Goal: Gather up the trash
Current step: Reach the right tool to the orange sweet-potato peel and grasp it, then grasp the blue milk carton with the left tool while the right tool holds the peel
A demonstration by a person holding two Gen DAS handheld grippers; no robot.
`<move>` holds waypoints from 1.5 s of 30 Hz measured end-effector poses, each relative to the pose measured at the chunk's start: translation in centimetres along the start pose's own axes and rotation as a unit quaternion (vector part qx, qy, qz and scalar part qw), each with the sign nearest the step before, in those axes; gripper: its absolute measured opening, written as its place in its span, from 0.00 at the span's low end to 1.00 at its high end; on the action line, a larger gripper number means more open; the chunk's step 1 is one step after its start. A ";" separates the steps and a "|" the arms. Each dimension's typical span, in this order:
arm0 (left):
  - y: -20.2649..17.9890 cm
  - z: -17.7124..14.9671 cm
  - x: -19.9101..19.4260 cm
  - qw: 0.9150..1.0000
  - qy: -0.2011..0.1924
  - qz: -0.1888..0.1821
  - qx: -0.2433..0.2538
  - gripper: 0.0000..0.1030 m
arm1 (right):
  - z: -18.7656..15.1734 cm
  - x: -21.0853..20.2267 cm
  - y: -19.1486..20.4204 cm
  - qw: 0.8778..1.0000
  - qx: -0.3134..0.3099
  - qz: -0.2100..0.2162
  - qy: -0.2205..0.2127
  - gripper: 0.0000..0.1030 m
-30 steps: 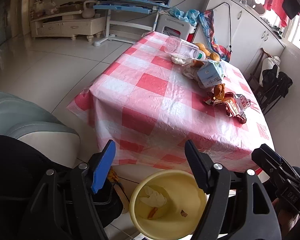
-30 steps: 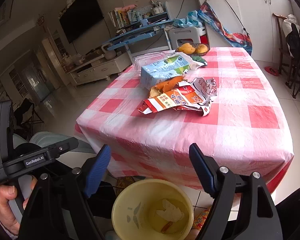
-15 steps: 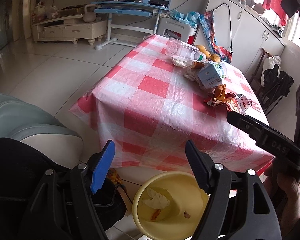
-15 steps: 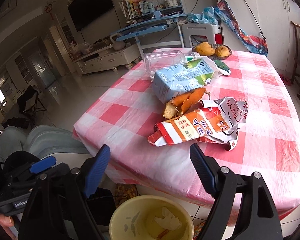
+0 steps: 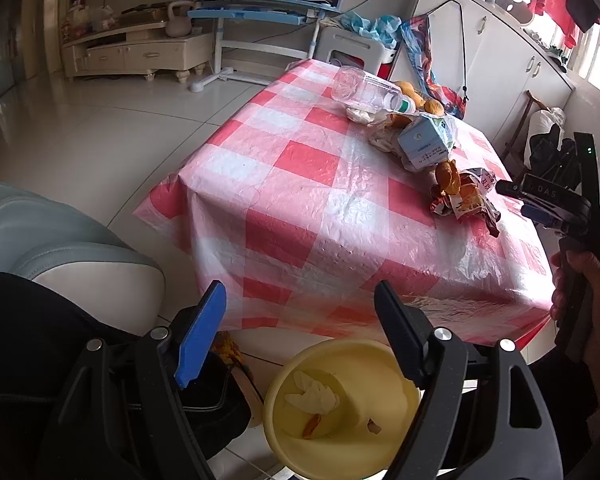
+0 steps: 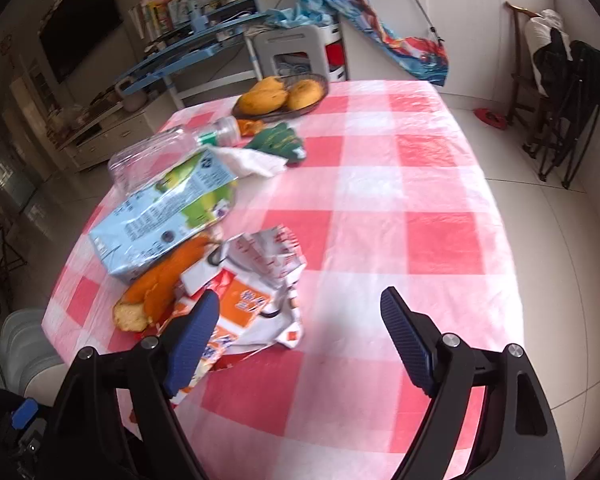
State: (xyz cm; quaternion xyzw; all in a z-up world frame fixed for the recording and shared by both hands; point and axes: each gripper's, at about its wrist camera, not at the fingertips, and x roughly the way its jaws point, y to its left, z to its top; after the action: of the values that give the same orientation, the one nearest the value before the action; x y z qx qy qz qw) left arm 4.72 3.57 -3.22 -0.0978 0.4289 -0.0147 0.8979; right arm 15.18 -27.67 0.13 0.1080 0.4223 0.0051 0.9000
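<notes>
My left gripper [image 5: 298, 292] hangs over a yellow bin [image 5: 340, 456] on the floor at the table's near edge. Its jaws are opening, with nothing between them. The bin holds a tissue [image 5: 312, 394] and a bit of peel [image 5: 312, 426]. My right gripper [image 6: 299, 294] is open over the checked table [image 6: 420, 200]. Its left finger overlaps a crumpled snack wrapper [image 6: 256, 292], whose edge reaches between the jaws. Beside the wrapper lie orange peel [image 6: 168, 280], a blue-green carton [image 6: 168, 216], a clear bottle [image 6: 152, 156], a white tissue [image 6: 252, 162] and a green wrapper [image 6: 280, 142].
A basket of yellow fruit [image 6: 280, 94] stands at the table's far side. A grey seat [image 5: 60, 240] is to the left of the bin. Folded chairs [image 6: 572, 92] stand at the right wall. A hand [image 5: 584, 280] grips the right gripper's handle.
My right gripper has moved from above the bin out over the table, up to the snack wrapper. The left gripper has stayed above the bin with its jaws slightly wider.
</notes>
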 end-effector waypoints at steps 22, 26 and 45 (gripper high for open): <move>0.3 0.2 0.7 1.000 0.015 -0.011 -0.014 0.73 | 0.1 3.4 7.7 0.987 -0.126 0.080 0.062 0.24; 0.1 0.3 1.0 1.000 0.020 -0.013 -0.012 0.73 | -0.2 2.0 5.5 0.988 -0.116 0.086 0.057 0.18; -9.8 8.8 2.2 0.988 -0.033 -0.081 0.129 0.81 | 2.2 -1.3 -3.2 0.927 0.179 0.323 -0.066 0.16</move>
State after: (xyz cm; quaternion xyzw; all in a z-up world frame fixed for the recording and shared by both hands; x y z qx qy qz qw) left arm 13.49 -4.85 2.30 -0.0161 0.3840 -0.1398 0.9125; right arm 15.71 -31.36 1.85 0.3980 0.2982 0.2126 0.8411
